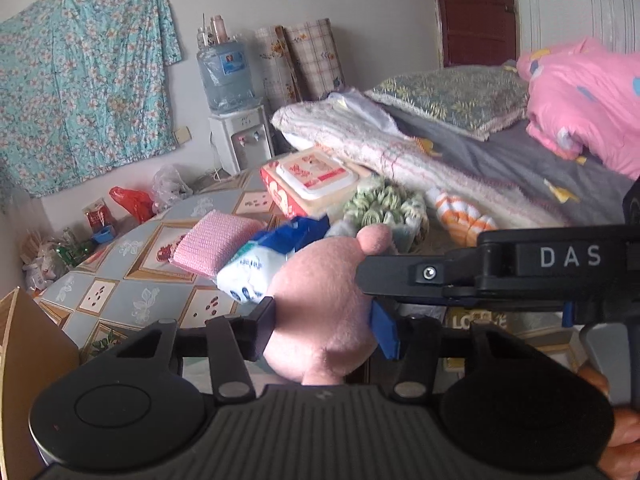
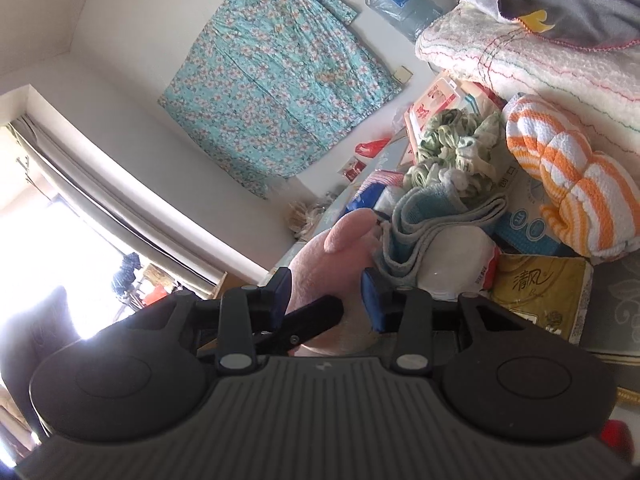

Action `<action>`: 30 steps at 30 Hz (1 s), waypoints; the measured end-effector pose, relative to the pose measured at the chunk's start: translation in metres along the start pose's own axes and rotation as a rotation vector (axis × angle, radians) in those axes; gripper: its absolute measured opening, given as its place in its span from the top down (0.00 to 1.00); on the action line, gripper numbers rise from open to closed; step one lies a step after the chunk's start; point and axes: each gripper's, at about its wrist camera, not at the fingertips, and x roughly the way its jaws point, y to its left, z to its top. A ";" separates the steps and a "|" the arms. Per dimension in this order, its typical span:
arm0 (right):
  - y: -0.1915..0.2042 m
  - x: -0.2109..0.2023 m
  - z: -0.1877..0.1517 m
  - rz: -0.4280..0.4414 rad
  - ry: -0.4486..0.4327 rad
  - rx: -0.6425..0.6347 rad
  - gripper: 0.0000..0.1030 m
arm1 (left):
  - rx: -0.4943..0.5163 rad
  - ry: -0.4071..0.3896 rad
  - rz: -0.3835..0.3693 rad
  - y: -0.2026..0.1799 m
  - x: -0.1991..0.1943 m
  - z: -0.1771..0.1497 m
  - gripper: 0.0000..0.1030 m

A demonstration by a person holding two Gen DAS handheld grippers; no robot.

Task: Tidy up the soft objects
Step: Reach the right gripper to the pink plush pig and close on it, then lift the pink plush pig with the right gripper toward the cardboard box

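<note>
A pink plush toy [image 1: 320, 308] fills the gap between my left gripper's [image 1: 324, 332] fingers, and the pads press into its sides. In the left wrist view my right gripper's black finger [image 1: 400, 276] reaches in from the right against the toy's upper side. In the right wrist view the same plush toy [image 2: 332, 268] sits squeezed between my right gripper's [image 2: 326, 304] blue pads. Behind the toy lie a pink knitted cloth [image 1: 216, 246], a blue and white tissue pack [image 1: 264, 264], a green and white cloth bundle [image 1: 380, 204] and an orange striped towel [image 2: 572, 176].
The patterned table [image 1: 132, 292] holds a red and white wipes pack [image 1: 312, 184], a folded grey-blue cloth [image 2: 432, 216] and a yellow tissue pack [image 2: 536, 292]. A bed with a white blanket [image 1: 380, 140] and pink quilt [image 1: 584, 104] borders it. A water dispenser [image 1: 236, 112] stands behind, a cardboard box [image 1: 28, 344] at left.
</note>
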 end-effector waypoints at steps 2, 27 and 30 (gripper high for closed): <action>0.003 -0.008 0.001 0.010 -0.015 0.006 0.62 | -0.008 -0.023 -0.006 -0.001 -0.010 0.002 0.49; 0.052 -0.150 -0.072 -0.068 -0.090 -0.013 0.61 | -0.208 -0.048 -0.384 -0.005 -0.107 -0.046 0.49; 0.048 -0.148 -0.087 -0.111 -0.051 0.002 0.61 | -0.246 0.009 -0.415 -0.004 -0.097 -0.065 0.49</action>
